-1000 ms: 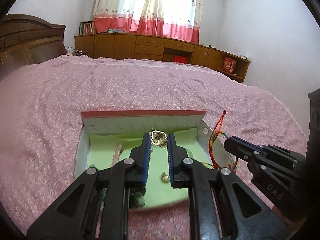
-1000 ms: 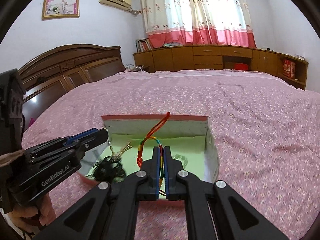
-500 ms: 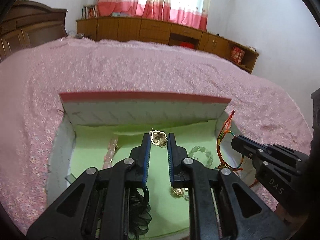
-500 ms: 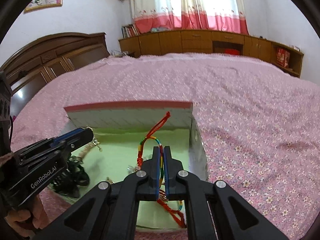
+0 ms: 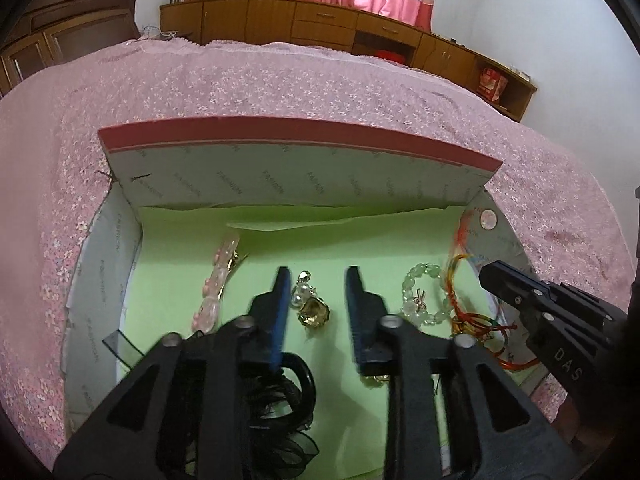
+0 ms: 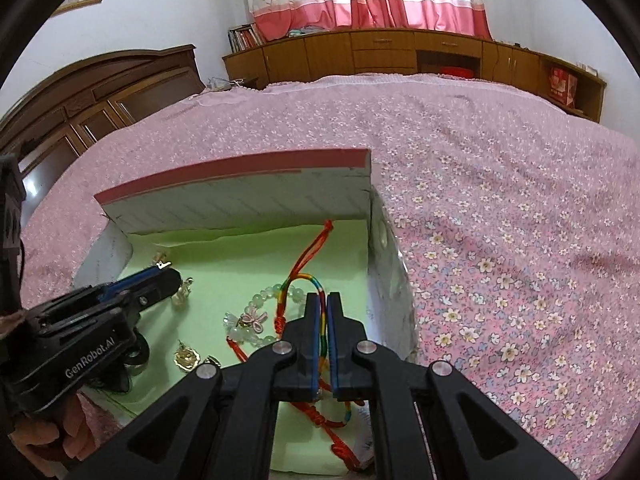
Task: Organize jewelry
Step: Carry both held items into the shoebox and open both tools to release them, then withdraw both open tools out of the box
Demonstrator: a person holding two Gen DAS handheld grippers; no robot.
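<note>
An open box (image 5: 304, 178) with a green lining lies on the bed. My left gripper (image 5: 318, 276) is open low over the lining; a gold and pearl earring (image 5: 310, 308) lies between its fingers. A pink bead clip (image 5: 218, 280), a green bead bracelet (image 5: 424, 296) and black ribbon hair ties (image 5: 288, 412) also lie inside. My right gripper (image 6: 325, 300) is shut on a rainbow and red cord bracelet (image 6: 306, 256), held over the box's right side (image 6: 390, 280). A second gold earring (image 6: 186, 358) lies near the left gripper (image 6: 160, 276).
The pink flowered bedspread (image 6: 500, 220) surrounds the box. The raised lid (image 5: 280, 140) stands at the far side. A wooden headboard (image 6: 100, 92) is at the left and cabinets (image 6: 400, 52) line the far wall.
My left gripper has lowered into the box and opened, letting the gold earring drop onto the lining. My right gripper has come down over the box with the cord bracelet still held.
</note>
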